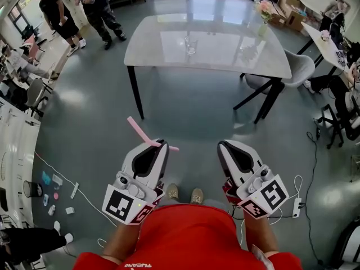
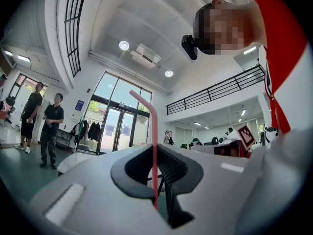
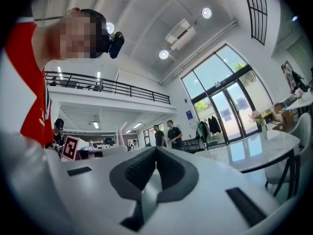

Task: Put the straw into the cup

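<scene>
A pink bendy straw (image 1: 145,135) is clamped between the jaws of my left gripper (image 1: 163,144), its bent top slanting up to the left. In the left gripper view the straw (image 2: 153,131) stands upright in the nearly closed jaws of that gripper (image 2: 155,150). My right gripper (image 1: 221,145) is held level beside it, shut with nothing in it, and its view shows its jaws (image 3: 156,151) meeting at the tips. A small clear object (image 1: 191,45), perhaps the cup, stands on the grey table (image 1: 236,55) ahead, too faint to tell.
The table stands a few steps ahead on black legs, with a flower vase (image 1: 264,13) at its far right. A grey chair (image 1: 298,69) sits at its right side. Two people (image 1: 79,7) stand far left. A cable (image 1: 56,170) and small items lie on the floor at left.
</scene>
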`<state>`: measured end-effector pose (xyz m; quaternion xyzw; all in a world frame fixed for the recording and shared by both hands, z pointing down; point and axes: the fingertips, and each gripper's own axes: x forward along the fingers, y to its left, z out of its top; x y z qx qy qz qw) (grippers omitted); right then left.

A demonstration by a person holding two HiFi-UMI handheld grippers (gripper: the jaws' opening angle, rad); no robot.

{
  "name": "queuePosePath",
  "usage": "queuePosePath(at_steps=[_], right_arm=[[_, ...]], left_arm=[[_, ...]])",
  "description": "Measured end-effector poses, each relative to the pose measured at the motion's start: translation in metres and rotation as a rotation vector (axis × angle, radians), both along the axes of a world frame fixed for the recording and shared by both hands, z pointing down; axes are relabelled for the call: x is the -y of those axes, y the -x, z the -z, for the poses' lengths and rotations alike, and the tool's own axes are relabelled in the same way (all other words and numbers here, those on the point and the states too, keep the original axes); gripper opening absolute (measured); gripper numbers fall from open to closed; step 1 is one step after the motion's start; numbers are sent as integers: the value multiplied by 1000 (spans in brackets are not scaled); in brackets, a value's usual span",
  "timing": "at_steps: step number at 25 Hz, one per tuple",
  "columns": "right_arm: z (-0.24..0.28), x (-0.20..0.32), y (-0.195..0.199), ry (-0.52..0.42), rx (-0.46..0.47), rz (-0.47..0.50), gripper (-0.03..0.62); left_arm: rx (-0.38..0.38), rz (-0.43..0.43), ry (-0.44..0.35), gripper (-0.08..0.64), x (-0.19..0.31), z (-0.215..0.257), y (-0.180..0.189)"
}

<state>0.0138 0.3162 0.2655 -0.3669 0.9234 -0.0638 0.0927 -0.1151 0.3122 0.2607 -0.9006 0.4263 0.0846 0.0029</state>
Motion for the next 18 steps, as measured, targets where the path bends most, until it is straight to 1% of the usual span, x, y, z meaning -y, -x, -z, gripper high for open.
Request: queuePosePath(at_steps=[10, 14, 18], right_arm=[[4, 4, -37, -23, 1, -4, 2], [2, 9, -49, -25, -7, -4, 2], [0, 14, -53, -20, -11, -2, 2]], left_arm=[[10, 46, -36, 28, 10, 12, -20], [6, 66, -52, 28, 15, 17, -26], [3, 78, -51, 28, 22, 16, -29]])
